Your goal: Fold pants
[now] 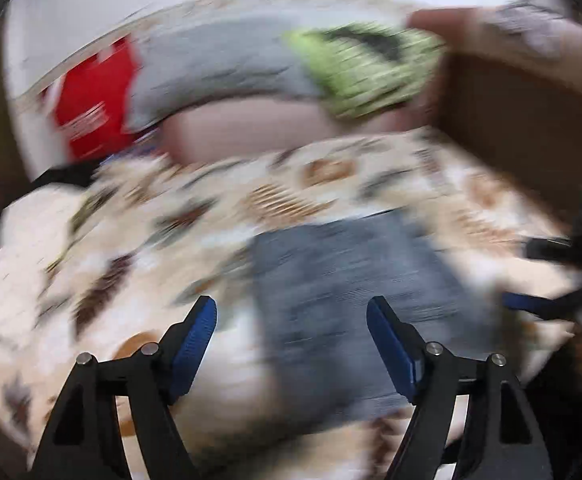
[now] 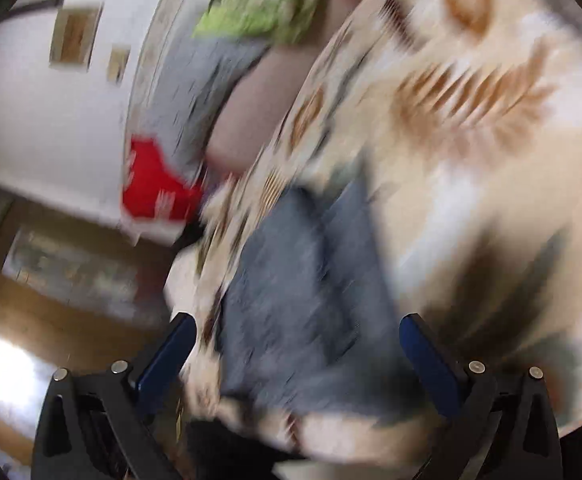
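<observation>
Evidently both grippers have let go: the left gripper (image 1: 291,340) and the right gripper (image 2: 297,356) each show jaws spread wide with nothing pinched, hovering over the grey pants (image 1: 355,288), which lie as a compact rectangle on the patterned bedspread (image 1: 131,248), probably set down after a fold. Heavy blur hides seams and edges; pillows (image 1: 219,64) sit toward 12 o'clock.
</observation>
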A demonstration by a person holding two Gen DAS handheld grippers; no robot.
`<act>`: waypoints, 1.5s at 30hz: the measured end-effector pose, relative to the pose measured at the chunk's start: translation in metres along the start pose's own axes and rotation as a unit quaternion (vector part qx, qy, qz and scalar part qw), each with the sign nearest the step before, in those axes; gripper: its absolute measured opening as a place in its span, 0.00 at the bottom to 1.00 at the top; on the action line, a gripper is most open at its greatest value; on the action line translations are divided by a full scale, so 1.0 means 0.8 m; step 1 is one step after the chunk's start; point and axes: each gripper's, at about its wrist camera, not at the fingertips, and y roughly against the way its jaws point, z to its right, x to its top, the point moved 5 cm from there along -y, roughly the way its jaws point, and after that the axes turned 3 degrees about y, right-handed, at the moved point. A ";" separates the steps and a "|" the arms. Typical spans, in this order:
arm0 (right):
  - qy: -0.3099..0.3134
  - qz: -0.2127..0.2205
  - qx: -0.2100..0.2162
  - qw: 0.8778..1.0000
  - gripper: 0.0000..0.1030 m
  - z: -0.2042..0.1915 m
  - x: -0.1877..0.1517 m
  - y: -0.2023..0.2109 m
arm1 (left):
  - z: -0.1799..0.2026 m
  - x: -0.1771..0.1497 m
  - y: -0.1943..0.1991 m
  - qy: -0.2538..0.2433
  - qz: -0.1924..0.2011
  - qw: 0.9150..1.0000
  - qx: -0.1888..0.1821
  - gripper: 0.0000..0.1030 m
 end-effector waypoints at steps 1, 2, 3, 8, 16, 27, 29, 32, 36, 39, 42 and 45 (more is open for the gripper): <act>0.005 -0.025 0.000 1.000 1.00 -0.009 -0.009 -0.015 | -0.010 -0.004 -0.010 0.012 -0.011 1.000 0.007 0.76; 0.008 -0.039 -0.005 0.999 1.00 -0.014 -0.014 -0.024 | -0.018 -0.008 -0.021 0.022 -0.022 0.999 0.010 0.76; 0.010 -0.049 -0.013 0.999 1.00 -0.017 -0.017 -0.033 | -0.024 -0.013 -0.031 0.031 -0.034 0.999 0.015 0.76; -0.053 -0.066 -0.027 0.996 0.97 -0.003 -0.011 -0.065 | -0.019 -0.032 -0.056 0.026 -0.039 0.999 0.002 0.76; -0.075 -0.071 -0.125 0.987 0.83 0.010 0.000 -0.083 | -0.026 -0.031 -0.075 0.049 -0.028 0.998 -0.022 0.76; 0.030 -0.070 -0.201 0.977 0.15 -0.023 -0.001 -0.095 | -0.033 -0.030 -0.070 0.053 -0.020 0.998 -0.010 0.78; 0.052 -0.050 -0.199 0.977 0.14 -0.042 -0.001 -0.084 | -0.039 -0.027 -0.064 0.060 -0.012 0.998 -0.003 0.78; 0.080 -0.017 -0.188 0.979 0.13 -0.073 -0.003 -0.051 | -0.051 -0.019 -0.052 0.076 -0.002 0.997 0.001 0.78; 0.096 0.015 -0.184 0.978 0.13 -0.092 -0.020 -0.010 | -0.050 -0.012 -0.040 0.078 0.009 0.997 0.002 0.78; 0.084 0.003 -0.214 0.973 0.13 -0.053 -0.038 -0.003 | -0.030 -0.009 -0.044 0.052 0.004 0.999 -0.001 0.78; 0.044 -0.027 -0.211 0.976 0.18 0.000 -0.049 -0.028 | 0.009 -0.023 -0.070 -0.015 -0.030 0.999 0.010 0.78; 0.056 -0.018 -0.207 0.977 0.27 0.003 -0.051 -0.026 | 0.028 -0.037 -0.083 -0.072 -0.029 0.995 0.057 0.78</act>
